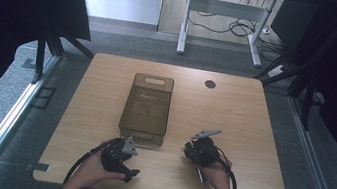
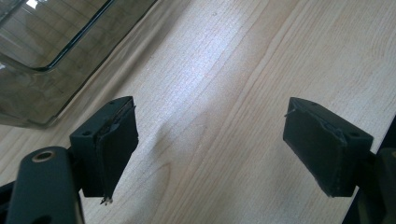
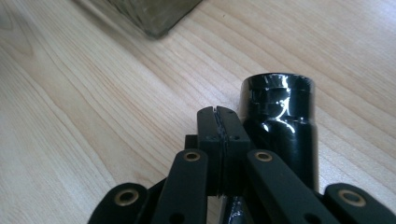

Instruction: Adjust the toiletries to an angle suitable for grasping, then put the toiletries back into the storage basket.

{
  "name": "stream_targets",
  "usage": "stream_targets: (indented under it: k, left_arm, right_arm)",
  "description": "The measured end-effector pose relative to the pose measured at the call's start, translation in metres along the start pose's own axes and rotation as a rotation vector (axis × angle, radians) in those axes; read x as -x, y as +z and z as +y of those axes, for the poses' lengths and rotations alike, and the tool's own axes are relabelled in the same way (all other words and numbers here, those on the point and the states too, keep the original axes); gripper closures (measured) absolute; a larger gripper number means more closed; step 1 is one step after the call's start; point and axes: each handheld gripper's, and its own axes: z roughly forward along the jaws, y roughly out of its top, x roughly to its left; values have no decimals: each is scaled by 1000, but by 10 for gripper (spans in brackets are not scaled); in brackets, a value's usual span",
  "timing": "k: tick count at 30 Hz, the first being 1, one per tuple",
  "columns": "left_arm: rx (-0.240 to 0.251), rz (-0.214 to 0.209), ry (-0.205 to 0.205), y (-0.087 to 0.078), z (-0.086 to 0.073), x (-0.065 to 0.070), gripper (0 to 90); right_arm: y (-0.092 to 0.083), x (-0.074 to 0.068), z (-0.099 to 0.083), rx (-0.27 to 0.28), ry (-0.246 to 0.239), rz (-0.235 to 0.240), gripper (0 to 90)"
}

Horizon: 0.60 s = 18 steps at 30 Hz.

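Jaws of the left gripper [image 2: 210, 154] stand wide apart with nothing but bare wood between them, while those of the right gripper [image 3: 218, 116] are pressed together, pad against pad, and hold nothing. From the high view, the left gripper [image 1: 121, 157] sits in the person's left hand [image 1: 94, 169] near the front edge of the worktop [image 1: 250, 111], left of the middle, and the right gripper [image 1: 202, 150] sits in the right hand [image 1: 217, 175] near the front edge, right of the middle.

A clear, smoke-tinted plastic bin [image 1: 146, 109] lies lengthwise in the middle of the worktop, a little left of centre, its near end just beyond the left gripper. It has a handle slot cut at each short end, and it looks empty: only the wood grain shows through its floor. Its rounded corner shows at the top left of the left gripper view [image 2: 42, 60], and a corner shows at the top of the right gripper view [image 3: 149, 16].

A glossy black cylinder [image 3: 279, 126] stands just beside the closed right jaws; whether it touches them is unclear. No readable writing or label shows on it or on the bin.

A small dark round hole [image 1: 210, 84] lies near the far edge of the worktop, right of the bin.
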Motion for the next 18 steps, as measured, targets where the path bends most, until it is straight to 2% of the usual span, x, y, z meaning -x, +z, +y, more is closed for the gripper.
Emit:
stream_targets:
  k: [3, 4, 9, 12, 13, 16, 18]
  left_arm:
    - [-4, -1, 2, 2, 0, 1, 181]
    - [-8, 0, 4, 3, 0, 1, 181]
    - [-12, -2, 12, 3, 1, 3, 181]
    - [-9, -2, 12, 2, 1, 3, 181]
    - [-10, -2, 11, 2, 1, 3, 181]
    - [-8, -3, 9, 3, 1, 3, 181]
    - [-14, -2, 13, 4, 1, 3, 181]
  right_arm:
    - [-5, -1, -2, 27, 1, 8, 852]
    - [-12, -3, -4, 52, -1, 5, 823]
    - [-26, -2, -9, 84, 6, -11, 701]
    - [-33, 3, -13, 81, 10, -11, 551]
    - [-36, 5, -16, 78, 12, -28, 484]
    - [-37, 8, -18, 71, 32, -53, 433]
    - [-34, 12, -20, 46, 59, -81, 385]
